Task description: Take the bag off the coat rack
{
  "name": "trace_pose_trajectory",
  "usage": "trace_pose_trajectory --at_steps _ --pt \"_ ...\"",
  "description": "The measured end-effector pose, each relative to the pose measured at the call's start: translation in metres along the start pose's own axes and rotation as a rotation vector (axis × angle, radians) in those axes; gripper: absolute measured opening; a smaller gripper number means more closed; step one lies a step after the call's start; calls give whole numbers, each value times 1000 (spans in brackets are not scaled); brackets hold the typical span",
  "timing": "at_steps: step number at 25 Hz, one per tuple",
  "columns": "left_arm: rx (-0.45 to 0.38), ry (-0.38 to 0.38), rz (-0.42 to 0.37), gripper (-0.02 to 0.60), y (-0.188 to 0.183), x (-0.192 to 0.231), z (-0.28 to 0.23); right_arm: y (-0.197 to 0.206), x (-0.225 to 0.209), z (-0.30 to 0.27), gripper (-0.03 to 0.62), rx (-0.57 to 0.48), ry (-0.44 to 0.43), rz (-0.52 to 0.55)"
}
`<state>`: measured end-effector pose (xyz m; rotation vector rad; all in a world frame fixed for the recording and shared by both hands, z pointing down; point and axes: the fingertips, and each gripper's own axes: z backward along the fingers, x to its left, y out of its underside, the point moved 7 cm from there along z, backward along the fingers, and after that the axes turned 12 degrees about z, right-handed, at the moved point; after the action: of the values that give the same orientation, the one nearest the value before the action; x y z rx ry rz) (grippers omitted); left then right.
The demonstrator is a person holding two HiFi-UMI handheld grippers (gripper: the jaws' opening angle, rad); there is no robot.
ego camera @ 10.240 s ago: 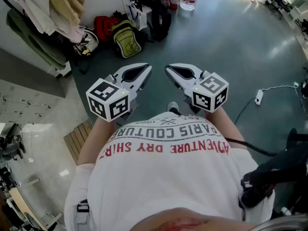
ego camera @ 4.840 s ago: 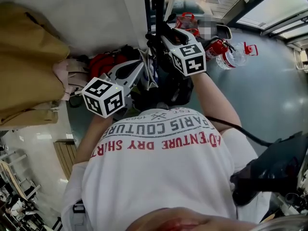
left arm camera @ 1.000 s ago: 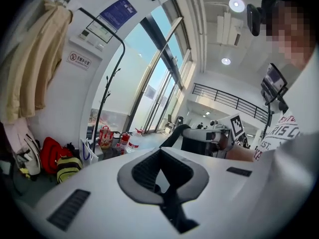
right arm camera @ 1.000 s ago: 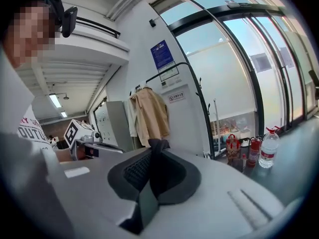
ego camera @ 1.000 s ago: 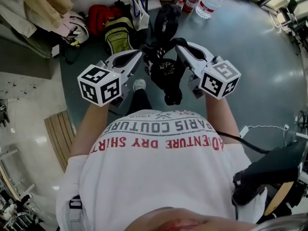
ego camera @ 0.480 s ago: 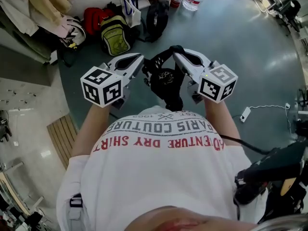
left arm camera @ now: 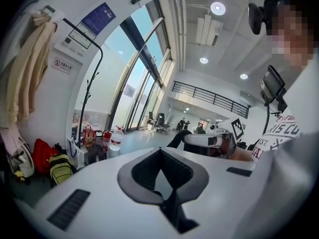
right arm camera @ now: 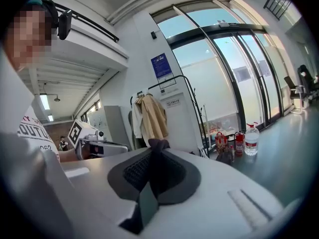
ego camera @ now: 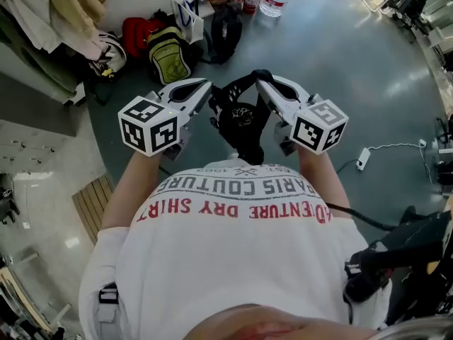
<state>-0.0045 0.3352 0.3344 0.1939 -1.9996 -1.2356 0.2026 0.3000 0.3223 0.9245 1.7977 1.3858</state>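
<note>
One limp, likely light bag (ego camera: 242, 122) hangs from its strap (right arm camera: 153, 151), the best hold, clamped in right gripper (ego camera: 262, 83); left gripper (ego camera: 206, 86) closed, empty.

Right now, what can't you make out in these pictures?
- Head view: the bottom end of the bag, behind the person's shirt.
- Right gripper view: only the strap shows between the fingers; the white casing hides the rest of the bag.
- Left gripper view: print on the wall sign, too small.
</note>
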Motion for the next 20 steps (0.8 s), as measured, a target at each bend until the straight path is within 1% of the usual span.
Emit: trace_pose_trajectory --at_steps 5,8,14,20 --pt "-11 4 -15 2 -4 -5 10 -6 10 3 12 -27 3 14" --pt "-11 2 -23 2 -4 -3 15 -5 15 -2 12 -25 0 8" --pt "-13 -3 -4 2 -5 6 28 -6 24 -14 12 -4 -9 13" --pt "-22 -15 1 2 -2 22 35 0 27 -28 12 -7 -11 3"
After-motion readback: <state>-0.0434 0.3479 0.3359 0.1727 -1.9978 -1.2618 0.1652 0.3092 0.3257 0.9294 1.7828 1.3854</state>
